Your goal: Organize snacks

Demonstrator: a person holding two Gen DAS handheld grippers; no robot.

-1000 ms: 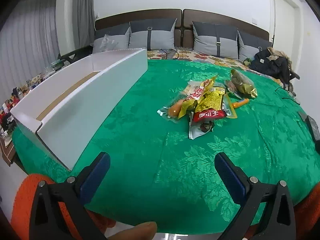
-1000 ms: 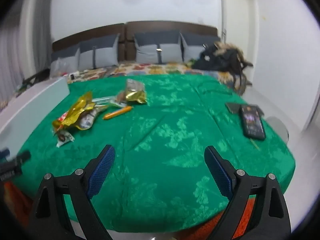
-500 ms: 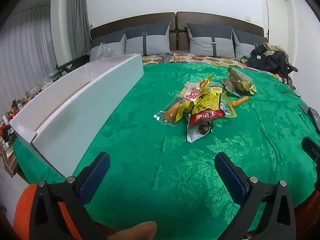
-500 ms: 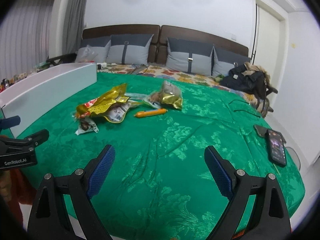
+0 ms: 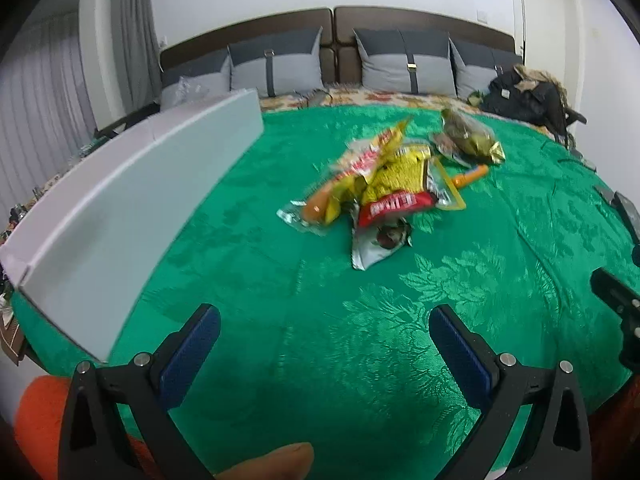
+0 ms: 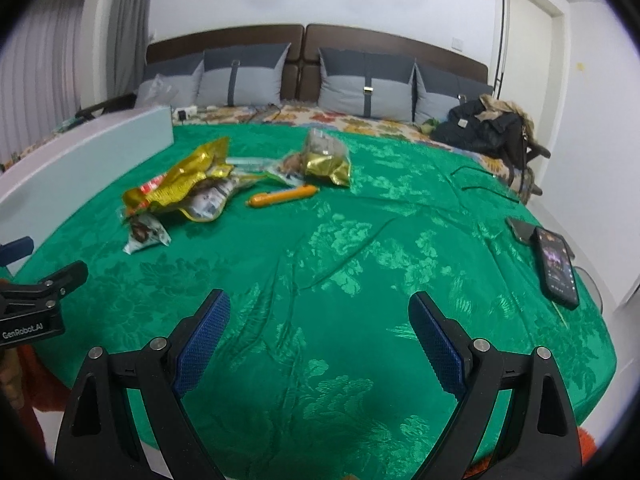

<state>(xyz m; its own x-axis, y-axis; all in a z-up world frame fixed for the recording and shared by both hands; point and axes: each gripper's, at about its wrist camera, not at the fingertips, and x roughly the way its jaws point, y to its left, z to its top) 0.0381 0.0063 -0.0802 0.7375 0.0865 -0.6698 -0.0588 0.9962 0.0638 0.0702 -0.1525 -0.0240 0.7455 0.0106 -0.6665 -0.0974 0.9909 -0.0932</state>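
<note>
A heap of snack packets (image 5: pixel 384 188) (image 6: pixel 188 190) lies in the middle of the green bedspread (image 5: pixel 320 340): yellow and red bags, a silver packet (image 5: pixel 376 242) (image 6: pixel 144 234) nearest me, an orange sausage (image 6: pixel 282 196) (image 5: pixel 470 175) and a gold-edged bag (image 6: pixel 326 158) (image 5: pixel 468 140) farther back. A long white box (image 5: pixel 132 200) (image 6: pixel 80 164) stands along the left side. My left gripper (image 5: pixel 326 344) is open and empty, well short of the heap. My right gripper (image 6: pixel 320 330) is open too, over bare cloth to the right of the snacks.
A dark phone (image 6: pixel 556 266) and a second small device lie near the bedspread's right edge. A black bag with a coat (image 6: pixel 486 130) sits at the back right. Grey pillows (image 6: pixel 366 86) line the headboard. The left gripper's body (image 6: pixel 32 304) shows at the right view's left edge.
Both grippers have moved forward, closer to the snack heap, and the left view has dropped lower, so the box's inside is out of sight. Both stay open and the snacks lie as before.
</note>
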